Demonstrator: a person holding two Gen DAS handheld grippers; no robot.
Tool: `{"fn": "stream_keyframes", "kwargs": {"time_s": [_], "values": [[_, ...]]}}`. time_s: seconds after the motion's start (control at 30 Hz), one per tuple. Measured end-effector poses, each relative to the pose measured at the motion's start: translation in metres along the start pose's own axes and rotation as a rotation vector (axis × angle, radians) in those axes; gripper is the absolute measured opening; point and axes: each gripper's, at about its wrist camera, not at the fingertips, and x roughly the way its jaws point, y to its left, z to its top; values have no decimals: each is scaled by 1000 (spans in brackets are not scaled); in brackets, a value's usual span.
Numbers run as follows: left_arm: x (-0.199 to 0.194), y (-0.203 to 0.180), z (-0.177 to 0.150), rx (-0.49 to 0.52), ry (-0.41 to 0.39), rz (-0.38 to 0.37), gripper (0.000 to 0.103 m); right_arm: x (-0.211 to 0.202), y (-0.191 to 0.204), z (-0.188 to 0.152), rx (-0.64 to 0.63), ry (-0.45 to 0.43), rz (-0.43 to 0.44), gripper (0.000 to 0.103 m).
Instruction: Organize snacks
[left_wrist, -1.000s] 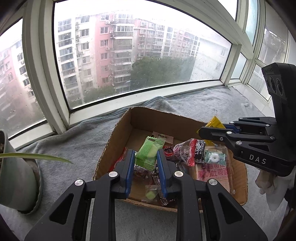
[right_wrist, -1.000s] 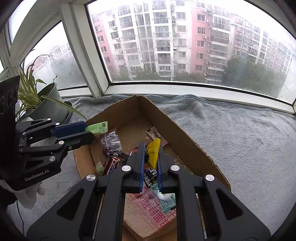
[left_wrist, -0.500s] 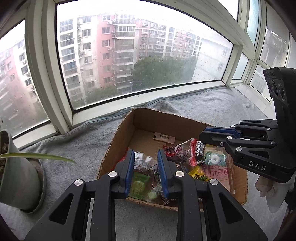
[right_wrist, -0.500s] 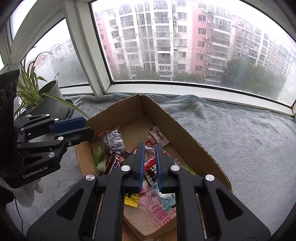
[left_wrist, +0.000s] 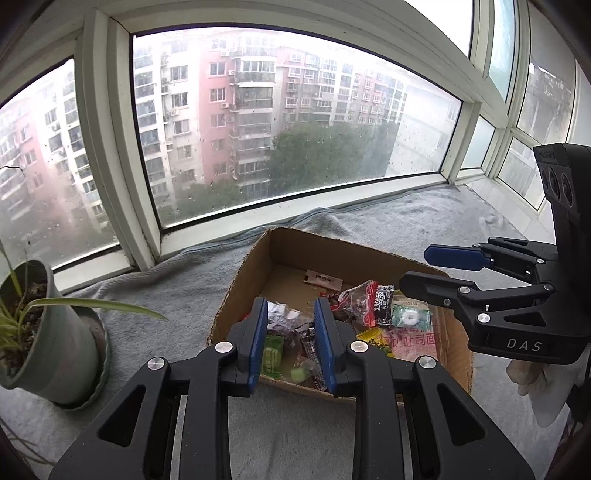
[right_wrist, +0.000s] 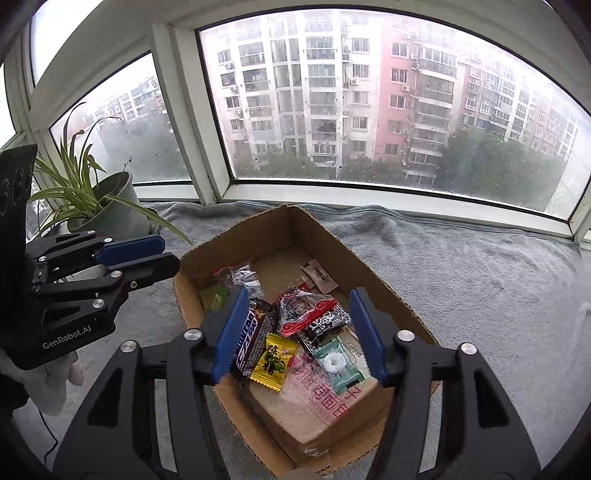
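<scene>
Right wrist view looks down on a grey blanket (right_wrist: 461, 266) spread along the window ledge, and on it a cardboard box (right_wrist: 325, 236) with its far corner pointing at the glass. A potted plant (right_wrist: 107, 206) stands near the left end of the blanket, well apart from the box. Inside the box, a flat toast packet (right_wrist: 321, 406) fills the near end, and loose snacks lie on and just beyond it: a dark chocolate bar (right_wrist: 251, 339), a red and black wrapper (right_wrist: 310, 314), a yellow candy (right_wrist: 275, 360) and a teal mint (right_wrist: 338, 363). The right hand-held gripper (right_wrist: 295, 332) hangs over this heap with its jaws spread wide and nothing between them; the yellow candy lies directly below and ahead, its long axis running roughly along the fingers, so a straight descent would likely straddle it crosswise. The left hand-held gripper (left_wrist: 290, 338) hovers over the box's near left corner, jaws moderately apart and empty, above a green candy (left_wrist: 272, 354). For the central pile the right one seems nearer; no snack lies outside the box.
</scene>
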Motion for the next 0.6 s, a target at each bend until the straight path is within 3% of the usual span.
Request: {"fn": "stream_keyframes", "kwargs": {"time_s": [0.1,0.17,0.4,0.47,0.6], "values": [[-13,-4,-2,-1,-14,4,26,-17,5,0,2,-26,-11,70],[-22,-5,-3,-8,-25,4,31,-29,8,-1,7,-43,-17,75],[-62,-15,-14,-17,-69,29,54,-71,26,-14,6,-75,-57,76],[-74,-19,-19,-22,-81,43,60,-82,29,-20,16,-88,-79,91],[-94,-26,-30,-29,-95,70,64,-105,36,-32,29,-119,-124,95]]}}
